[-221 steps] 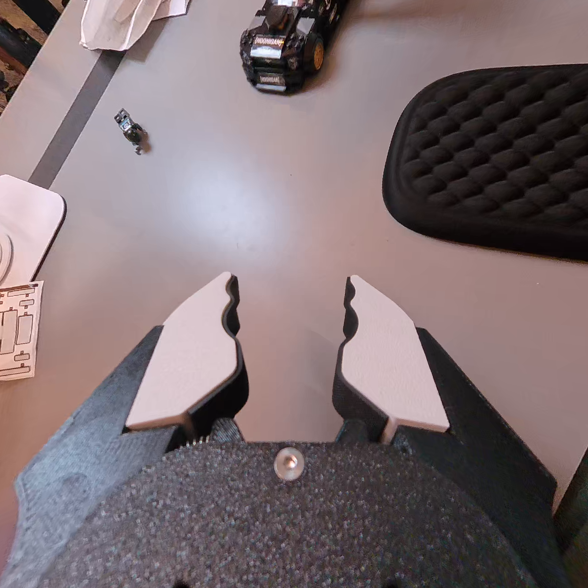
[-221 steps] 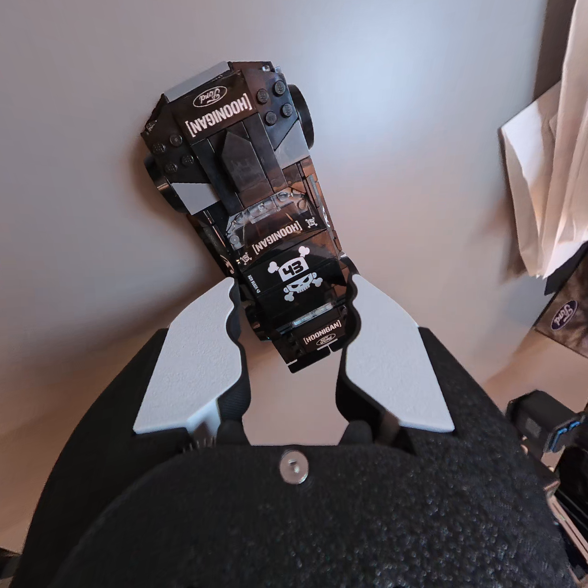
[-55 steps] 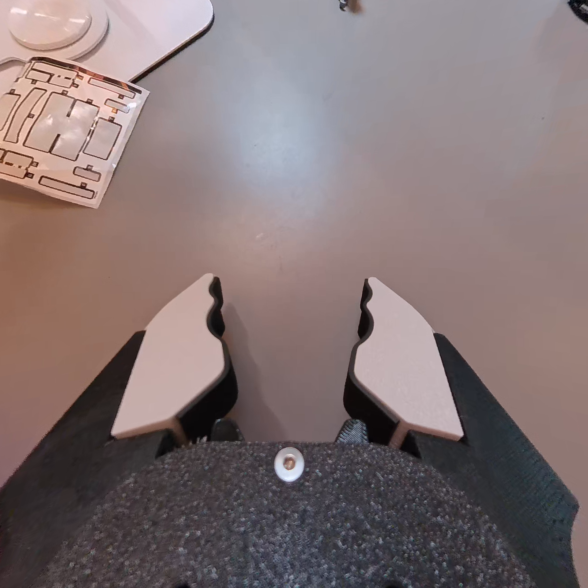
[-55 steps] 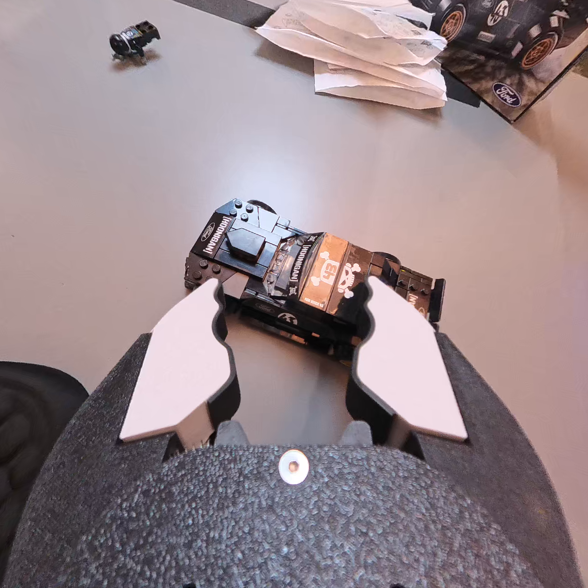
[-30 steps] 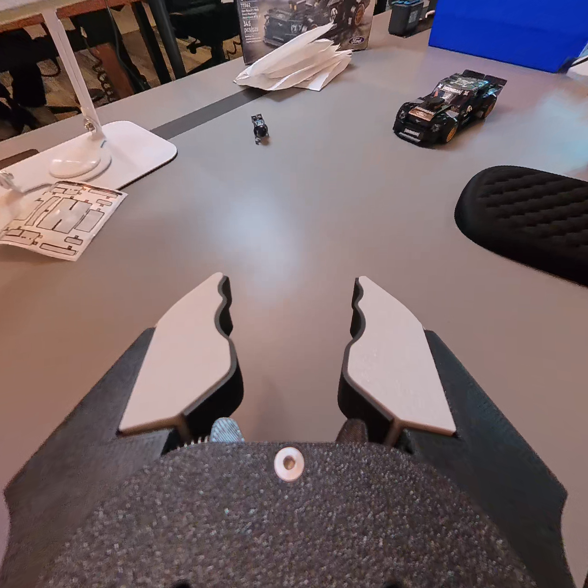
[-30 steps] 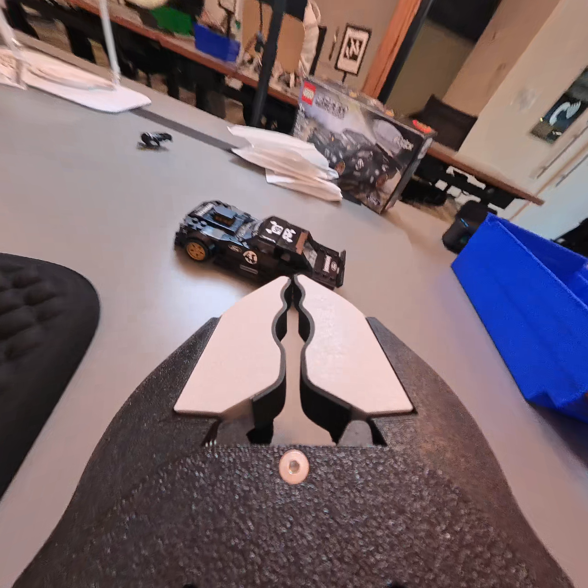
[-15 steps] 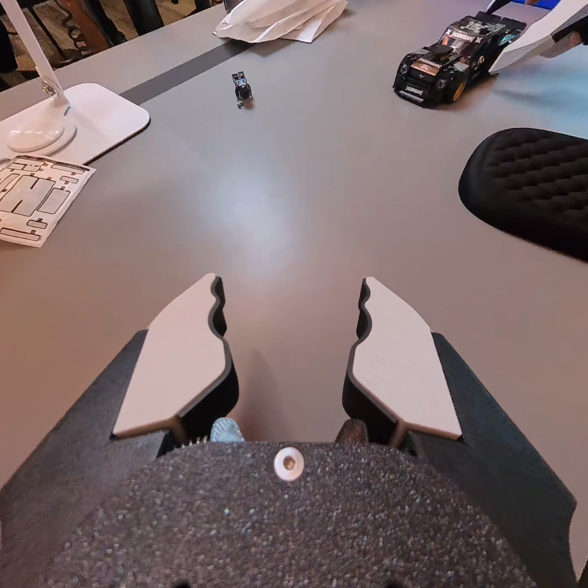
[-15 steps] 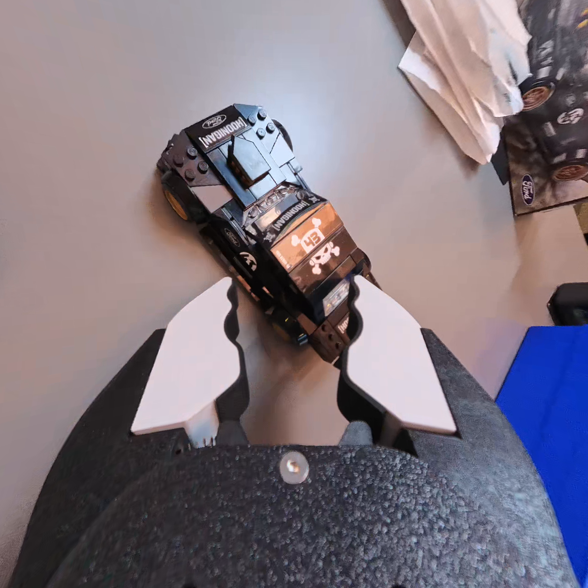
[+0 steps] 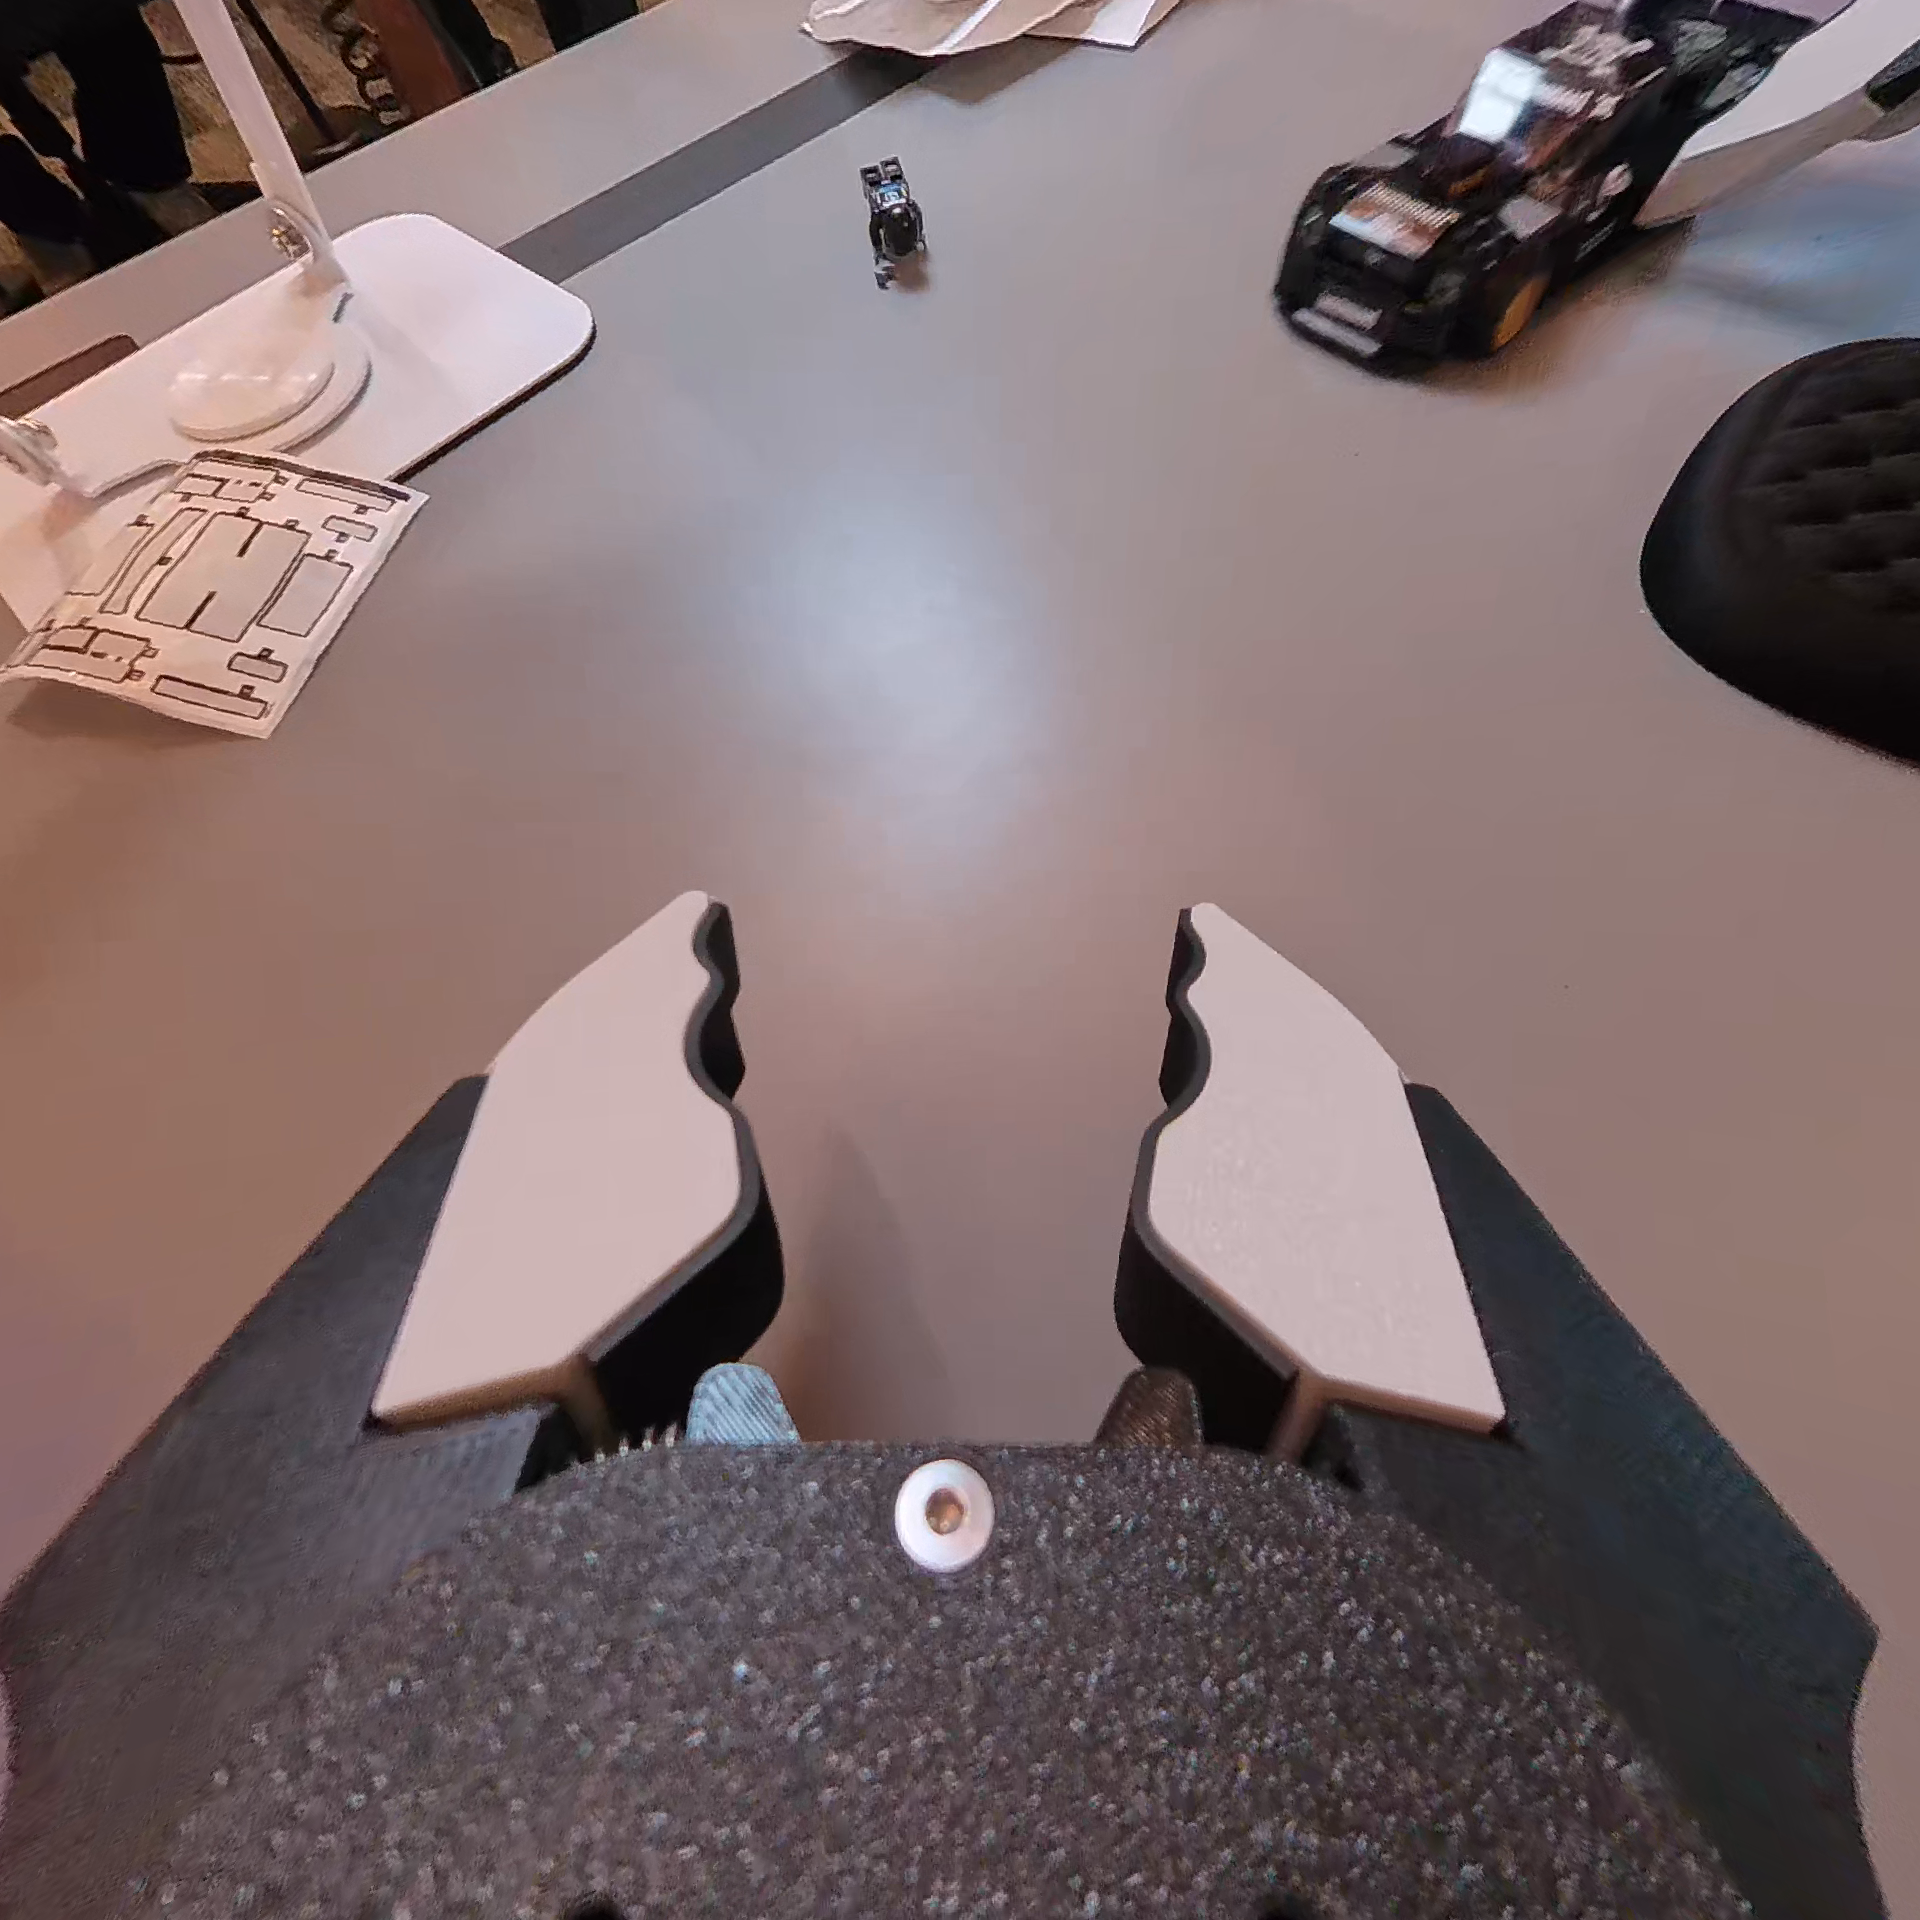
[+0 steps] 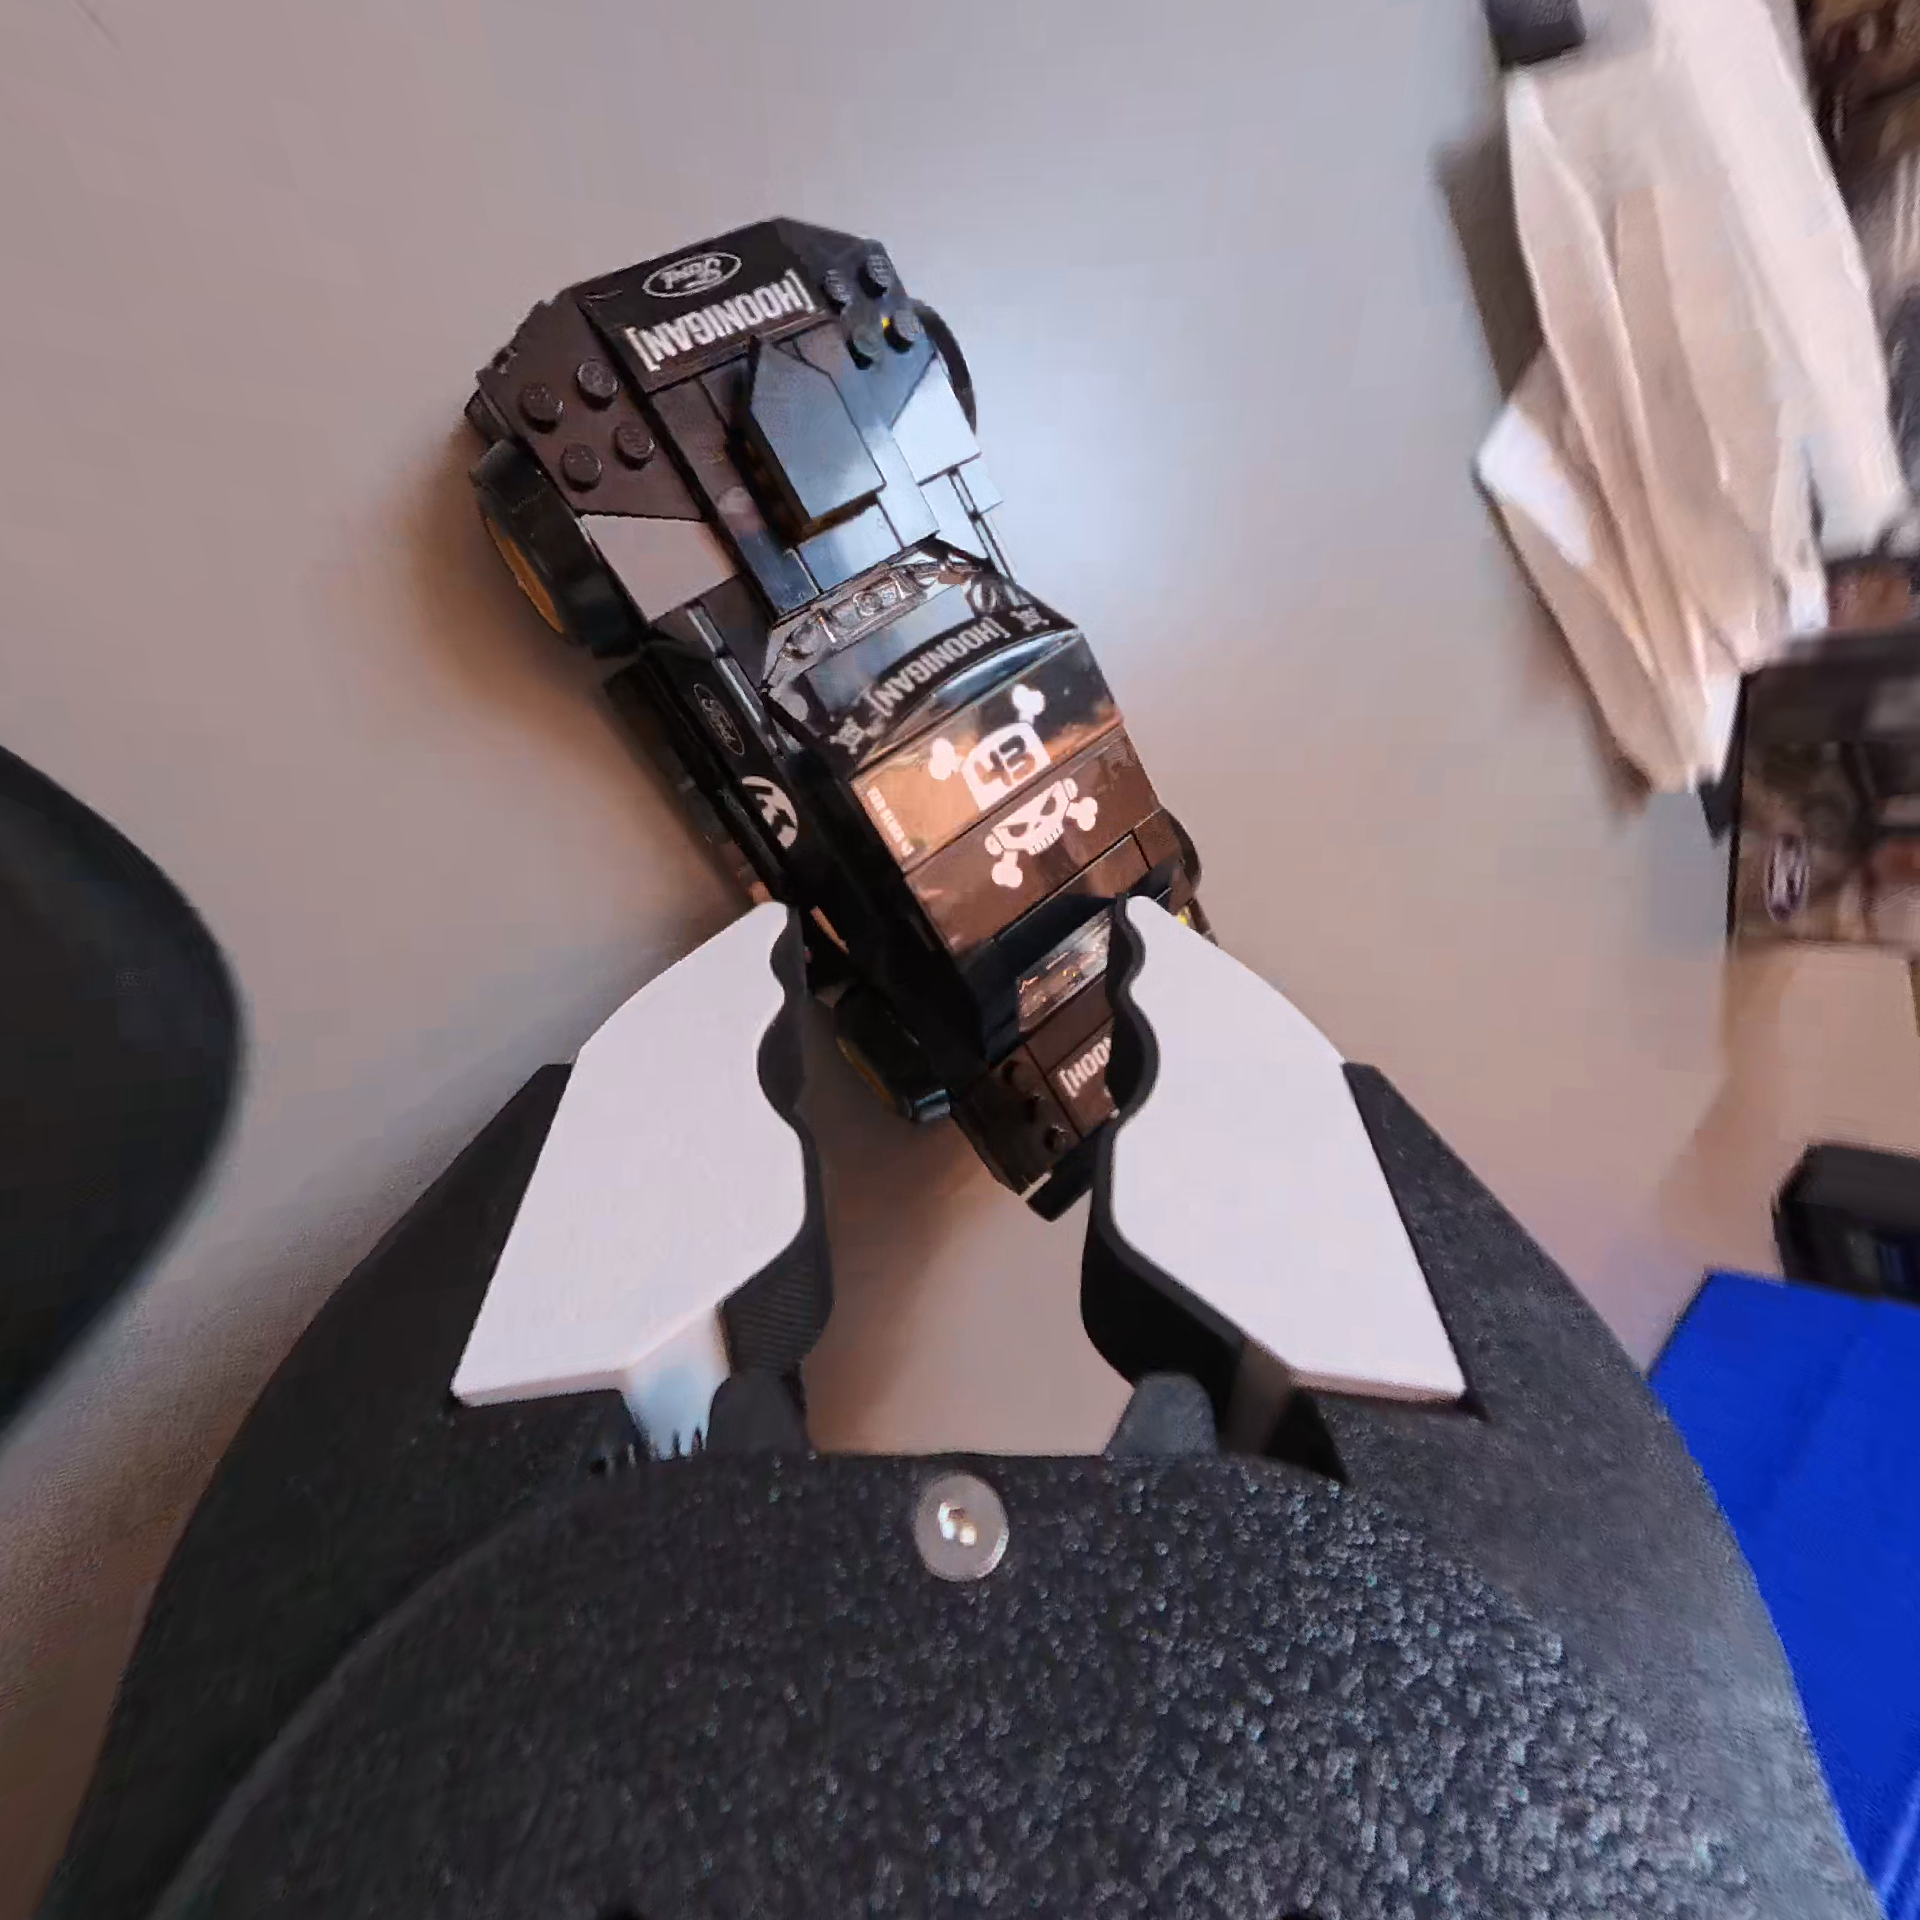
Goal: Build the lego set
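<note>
A black lego car (image 10: pixel 883 665) with white stickers and orange wheel hubs stands on the grey table (image 10: pixel 312 312). My right gripper (image 10: pixel 954 914) has its jaws around the car's rear end, one white finger against each side. The car also shows in the left wrist view (image 9: pixel 1475 218) at the far right, with one of the right gripper's fingers (image 9: pixel 1756 125) behind it. A small black lego piece (image 9: pixel 891 213) lies alone farther back. My left gripper (image 9: pixel 951 935) is open and empty, low over bare table.
A sticker sheet (image 9: pixel 208 592) and a white lamp base (image 9: pixel 343 332) lie at the left. A black quilted pad (image 9: pixel 1808 540) is at the right, and shows in the right wrist view (image 10: pixel 94 1029). White paper bags (image 10: pixel 1683 343), the set's box (image 10: pixel 1829 790) and a blue bin (image 10: pixel 1808 1475) lie right of the car. The left gripper's tips are roughly 35 cm from the right gripper's. Measured from the fingertips, the small black lego piece (image 9: pixel 891 213) is 25 cm or so from the right gripper and 30 cm from the left.
My right gripper's jaws have narrowed onto the car's rear and the car now points more straight ahead of it. My left gripper has shifted slightly and stays open.
</note>
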{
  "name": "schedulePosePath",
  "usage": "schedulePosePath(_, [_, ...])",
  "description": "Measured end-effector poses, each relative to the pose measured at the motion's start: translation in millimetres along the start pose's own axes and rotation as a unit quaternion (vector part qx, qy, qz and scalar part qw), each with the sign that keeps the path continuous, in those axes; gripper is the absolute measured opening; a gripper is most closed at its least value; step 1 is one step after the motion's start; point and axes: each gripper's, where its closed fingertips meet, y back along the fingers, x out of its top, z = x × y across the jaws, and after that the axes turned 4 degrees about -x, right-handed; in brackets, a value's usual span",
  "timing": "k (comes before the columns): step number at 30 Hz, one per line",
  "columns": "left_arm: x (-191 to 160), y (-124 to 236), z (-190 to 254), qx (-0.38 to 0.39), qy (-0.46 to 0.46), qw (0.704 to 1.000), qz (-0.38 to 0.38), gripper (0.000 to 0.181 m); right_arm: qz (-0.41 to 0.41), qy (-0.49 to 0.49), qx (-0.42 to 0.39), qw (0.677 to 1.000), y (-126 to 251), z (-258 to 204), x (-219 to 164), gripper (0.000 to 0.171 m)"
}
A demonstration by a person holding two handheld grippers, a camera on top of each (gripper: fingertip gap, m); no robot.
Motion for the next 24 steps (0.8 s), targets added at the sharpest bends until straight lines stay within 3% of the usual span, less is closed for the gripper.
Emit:
schedulePosePath(5, [-3.6,3.1,-6.9,0.009,0.004,1.000,-0.005,0.080,0.117,-0.011,0.010,0.993,18.2,-32.2,79.3,0.056])
schedulePosePath(9, [-8.9,6.5,-18.2,0.021,0.020,1.000,-0.010,0.080,0.214,-0.061,0.048,0.974,50.5,-68.2,116.5,0.057])
schedulePosePath(15, [-19.0,19.1,-47.9,0.077,0.038,0.996,-0.025,0.079,0.292,-0.142,0.087,0.942,84.6,-116.6,131.1,0.057])
schedulePosePath(24, [-29.0,35.5,-75.1,0.119,0.057,0.991,-0.027,0.079,0.349,-0.217,0.112,0.905,117.2,-149.5,134.5,0.053])
